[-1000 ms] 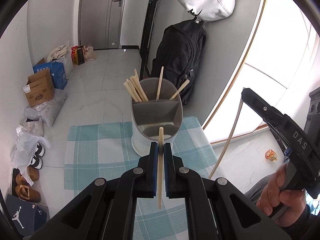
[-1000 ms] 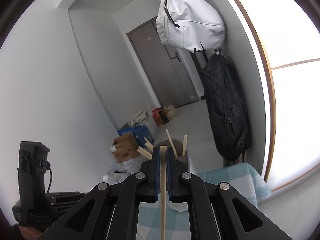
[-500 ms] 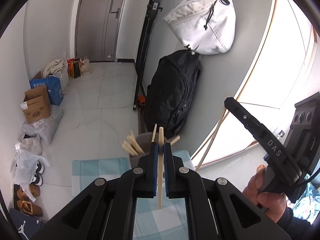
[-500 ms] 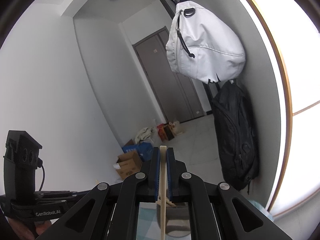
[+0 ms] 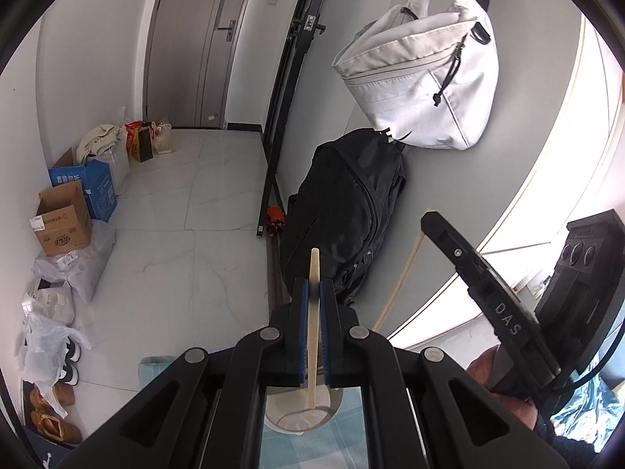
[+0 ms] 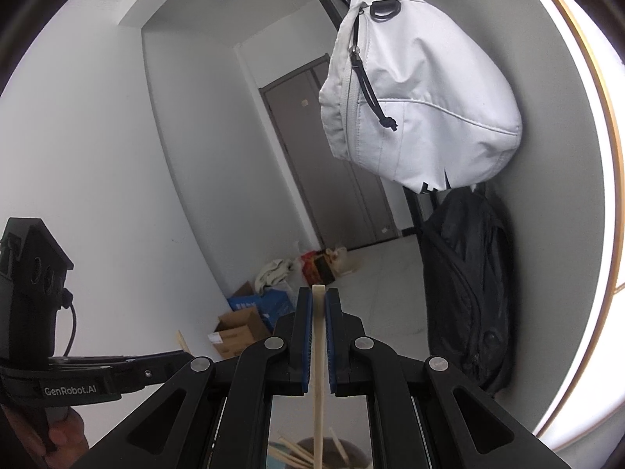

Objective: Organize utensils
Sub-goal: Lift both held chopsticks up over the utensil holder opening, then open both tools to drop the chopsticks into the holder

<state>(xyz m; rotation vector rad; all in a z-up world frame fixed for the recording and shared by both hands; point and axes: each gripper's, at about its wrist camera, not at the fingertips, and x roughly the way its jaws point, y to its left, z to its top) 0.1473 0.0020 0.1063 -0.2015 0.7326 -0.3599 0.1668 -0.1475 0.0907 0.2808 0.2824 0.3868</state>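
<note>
1. Left gripper (image 5: 311,305) is clamped on an upright chopstick (image 5: 312,336), above the holder (image 5: 300,416).
2. Right gripper (image 6: 318,312) pinches a second chopstick (image 6: 319,391) upright, over that holder.

Pale matt wooden chopstick (image 5: 313,324), matt black plastic left gripper (image 5: 311,332), checked cloth tablecloth (image 5: 312,445), glossy marble-look floor (image 5: 164,258)

"DAS" on the right tool (image 5: 504,318); "GenRobot.AI" on the left tool (image 6: 70,390).
</note>
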